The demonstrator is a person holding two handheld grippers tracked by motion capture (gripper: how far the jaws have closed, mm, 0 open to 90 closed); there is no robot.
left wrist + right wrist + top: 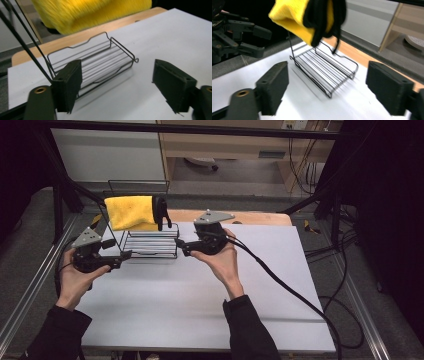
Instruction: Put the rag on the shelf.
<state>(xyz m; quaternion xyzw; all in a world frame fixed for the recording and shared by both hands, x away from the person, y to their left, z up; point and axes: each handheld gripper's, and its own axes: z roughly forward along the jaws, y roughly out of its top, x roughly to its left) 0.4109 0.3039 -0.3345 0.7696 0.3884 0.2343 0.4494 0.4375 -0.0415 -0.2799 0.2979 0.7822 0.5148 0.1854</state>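
a: over the rack's top bar hangs the yellow cloth (131, 212), draped down both sides, with something black (161, 211) hung on the same bar at its right end. can't tell what that black piece is, a strap or a glove maybe.

b: and it sits well, by the look of it. on the right gripper view the cloth (298, 20) hangs clear above the rack's tray, nothing trailing into it.

a: the rack (150, 244) stands at the far left of the white table (200, 290), its wire tray empty.

b: now the hands. left gripper (127, 254) is just beside the tray's left corner, jaws wide apart, nothing between them. its own view looks straight between the pads at the rack (95, 60).

a: right gripper (181, 246) is at the tray's right end, near it but not on it as far as i can see. jaws spread wide as well, empty.

b: so neither tool has hold of the cloth or the rack.

a: right, and that's my read of the progress: the hanging looks done, cloth on the bar, both grippers let go.

b: what's left?

a: little, i'd judge. perhaps a tidy of the drape, or simply drawing both hands clear of the rack.
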